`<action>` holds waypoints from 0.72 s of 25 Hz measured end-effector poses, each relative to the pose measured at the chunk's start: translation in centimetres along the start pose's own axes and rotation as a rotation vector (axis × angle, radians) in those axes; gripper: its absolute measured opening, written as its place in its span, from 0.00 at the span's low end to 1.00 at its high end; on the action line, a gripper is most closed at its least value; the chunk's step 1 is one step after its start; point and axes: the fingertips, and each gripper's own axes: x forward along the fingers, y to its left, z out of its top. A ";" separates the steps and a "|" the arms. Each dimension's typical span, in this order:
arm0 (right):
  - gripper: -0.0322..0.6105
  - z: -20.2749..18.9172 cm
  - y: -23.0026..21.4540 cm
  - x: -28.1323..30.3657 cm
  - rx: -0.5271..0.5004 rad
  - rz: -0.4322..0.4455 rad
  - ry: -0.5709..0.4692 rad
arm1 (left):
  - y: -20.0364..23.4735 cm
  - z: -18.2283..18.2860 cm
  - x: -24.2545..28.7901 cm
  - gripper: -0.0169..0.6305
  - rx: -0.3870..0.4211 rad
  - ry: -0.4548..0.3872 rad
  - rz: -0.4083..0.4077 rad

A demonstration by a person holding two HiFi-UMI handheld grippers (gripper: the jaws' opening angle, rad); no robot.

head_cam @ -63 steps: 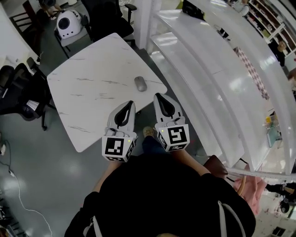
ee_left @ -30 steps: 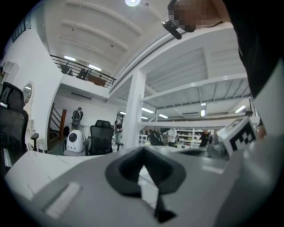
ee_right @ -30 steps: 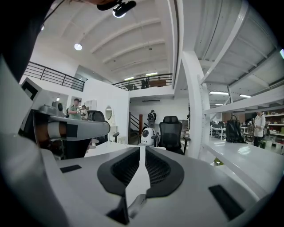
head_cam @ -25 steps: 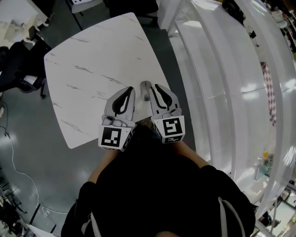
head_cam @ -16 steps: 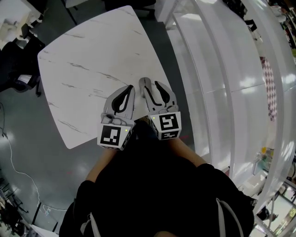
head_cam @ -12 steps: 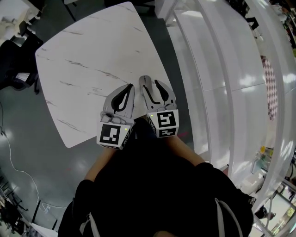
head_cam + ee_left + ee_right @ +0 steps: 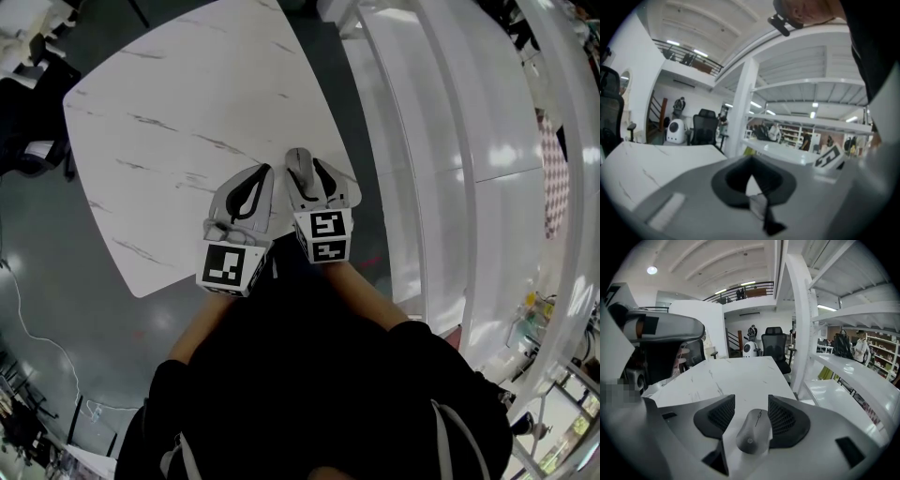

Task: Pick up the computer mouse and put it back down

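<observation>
The computer mouse (image 7: 753,432) lies on the white marbled counter (image 7: 740,371), near the counter's edge closest to the person. The right tongs (image 7: 751,401) straddle it, opening and already wide. The left tongs (image 7: 263,172) hang over that same counter edge, pressed together on nothing

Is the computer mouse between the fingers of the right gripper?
Yes, the right gripper view shows the mouse on the table between the opening fingers of the right gripper.
</observation>
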 end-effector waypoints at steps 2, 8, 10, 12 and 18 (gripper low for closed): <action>0.35 -0.7 -0.1 0.7 0.010 -0.010 0.024 | 0.3 -0.5 0.3 0.04 -0.005 0.015 -0.001; 0.38 -3.4 -0.6 2.5 0.066 -0.027 0.141 | 1.1 -2.2 1.5 0.04 -0.017 0.069 -0.007; 0.38 -3.9 -0.7 3.0 0.081 -0.032 0.166 | 1.3 -3.1 2.1 0.04 -0.017 0.096 -0.011; 0.39 -4.4 -0.9 3.4 0.087 -0.042 0.188 | 1.5 -4.0 2.5 0.04 -0.015 0.121 -0.012; 0.42 -5.4 -1.4 4.2 0.113 -0.072 0.247 | 2.3 -5.8 2.9 0.04 -0.035 0.167 -0.004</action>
